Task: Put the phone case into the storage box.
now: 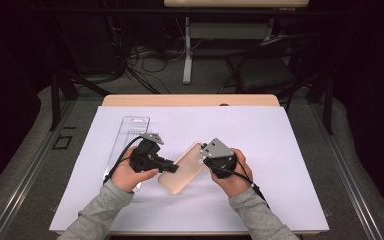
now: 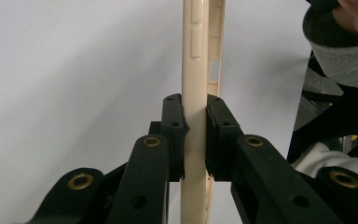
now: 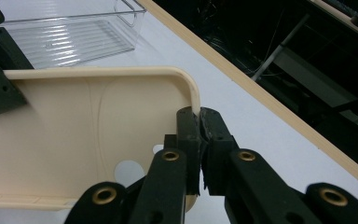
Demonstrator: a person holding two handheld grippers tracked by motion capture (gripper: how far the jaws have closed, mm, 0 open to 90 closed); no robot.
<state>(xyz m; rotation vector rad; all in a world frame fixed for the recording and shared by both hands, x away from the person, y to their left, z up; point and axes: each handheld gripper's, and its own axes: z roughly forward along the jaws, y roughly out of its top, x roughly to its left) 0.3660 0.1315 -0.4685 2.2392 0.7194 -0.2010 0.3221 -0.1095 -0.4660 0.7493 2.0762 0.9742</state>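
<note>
While both sets of fingers pinch the cream phone case (image 1: 182,173) mid-bench, left gripper (image 2: 195,135) on its near edge, right gripper (image 3: 199,140) at its corner rim, I judge it light, flexible; grip rims only.

High view is looking forward and down over the whole table (image 1: 300,150) from above. Both gripper views are sitting close, each looking along its jaws, sharing the cream phone case (image 1: 182,175).
</note>
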